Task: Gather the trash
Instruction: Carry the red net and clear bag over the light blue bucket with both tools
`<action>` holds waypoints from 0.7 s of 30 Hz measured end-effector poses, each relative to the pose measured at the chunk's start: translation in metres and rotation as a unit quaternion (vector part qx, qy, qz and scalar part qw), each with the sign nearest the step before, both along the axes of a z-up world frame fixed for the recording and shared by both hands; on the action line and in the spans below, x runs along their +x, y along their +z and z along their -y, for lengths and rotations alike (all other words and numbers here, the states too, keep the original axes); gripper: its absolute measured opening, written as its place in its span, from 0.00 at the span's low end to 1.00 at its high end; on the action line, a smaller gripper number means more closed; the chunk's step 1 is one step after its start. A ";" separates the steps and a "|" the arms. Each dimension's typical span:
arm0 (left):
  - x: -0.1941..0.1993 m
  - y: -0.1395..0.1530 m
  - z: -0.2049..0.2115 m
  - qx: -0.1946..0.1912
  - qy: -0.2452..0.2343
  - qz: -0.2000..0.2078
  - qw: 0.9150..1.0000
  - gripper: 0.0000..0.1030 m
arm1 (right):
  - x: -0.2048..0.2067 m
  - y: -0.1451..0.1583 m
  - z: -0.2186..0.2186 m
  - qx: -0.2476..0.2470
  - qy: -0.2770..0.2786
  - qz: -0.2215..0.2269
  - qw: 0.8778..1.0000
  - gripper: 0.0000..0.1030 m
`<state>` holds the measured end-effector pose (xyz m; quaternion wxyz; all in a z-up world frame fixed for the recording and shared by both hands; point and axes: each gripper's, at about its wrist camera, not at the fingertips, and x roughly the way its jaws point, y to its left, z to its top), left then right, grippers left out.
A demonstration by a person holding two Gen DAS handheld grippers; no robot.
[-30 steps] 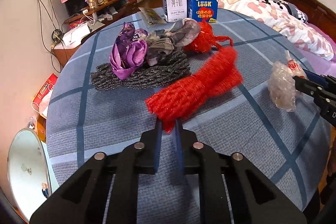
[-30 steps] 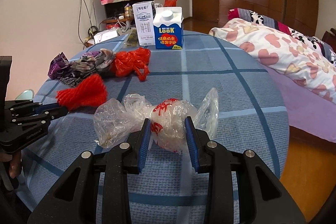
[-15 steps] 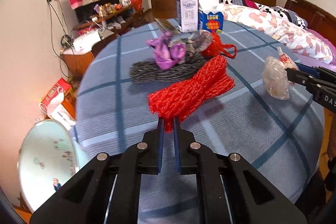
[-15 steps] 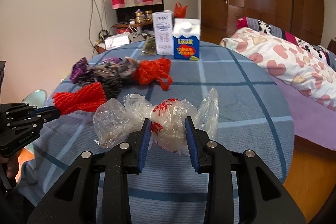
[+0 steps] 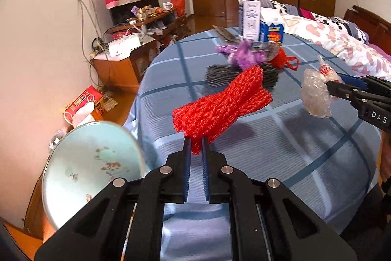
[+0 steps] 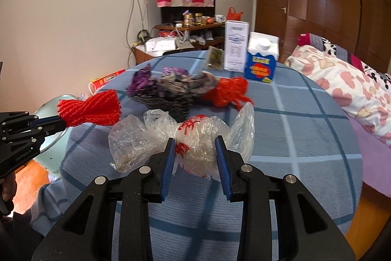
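Note:
My left gripper [image 5: 196, 146] is shut on a red mesh net [image 5: 220, 104] and holds it above the left part of the blue checked round table [image 5: 317, 163]. My right gripper [image 6: 195, 153] is shut on a crumpled clear plastic bag with red print [image 6: 195, 136], held above the table's near side. The bag also shows in the left wrist view [image 5: 315, 94], and the red net in the right wrist view [image 6: 92, 109]. A pale green bin with its open lid [image 5: 90, 168] stands on the floor left of the table.
On the table lie a dark mesh net [image 6: 168, 99], purple and grey wrappers [image 6: 171, 80], a red bag [image 6: 229, 89], a white carton [image 6: 236, 48] and a blue milk carton [image 6: 261, 62]. A bed [image 6: 342, 80] is at the right, a cluttered cabinet [image 5: 127, 50] at the back left.
Both grippers have lifted and drawn back left with their loads. The left one has swung toward the table's left edge, and the bin now shows large at lower left.

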<state>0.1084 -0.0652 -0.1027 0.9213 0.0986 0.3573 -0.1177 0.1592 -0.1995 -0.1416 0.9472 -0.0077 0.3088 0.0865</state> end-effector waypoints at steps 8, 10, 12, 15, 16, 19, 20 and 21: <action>-0.005 0.003 -0.032 -0.002 0.024 0.005 1.000 0.08 | 0.007 0.008 -0.041 -0.004 0.037 0.009 0.999 0.33; -0.007 0.004 -0.040 -0.003 0.030 0.005 1.000 0.08 | 0.009 0.009 -0.050 -0.004 0.046 0.010 0.999 0.33; -0.008 0.005 -0.048 -0.002 0.038 0.007 0.999 0.08 | 0.011 0.009 -0.059 -0.005 0.054 0.010 0.999 0.33; -0.010 0.005 -0.062 -0.003 0.051 0.007 0.999 0.08 | 0.013 0.009 -0.070 -0.009 0.065 0.010 0.998 0.33; -0.010 0.005 -0.066 -0.004 0.055 0.007 0.998 0.08 | 0.014 0.009 -0.074 -0.010 0.069 0.010 0.997 0.33; -0.012 0.005 -0.078 -0.004 0.068 0.006 0.998 0.08 | 0.016 0.009 -0.083 -0.014 0.077 0.010 0.997 0.33; -0.013 0.005 -0.083 -0.003 0.073 0.006 0.997 0.08 | 0.017 0.010 -0.087 -0.016 0.081 0.010 0.997 0.33; -0.013 0.005 -0.087 -0.003 0.077 0.007 0.997 0.08 | 0.016 0.010 -0.091 -0.017 0.083 0.011 0.996 0.33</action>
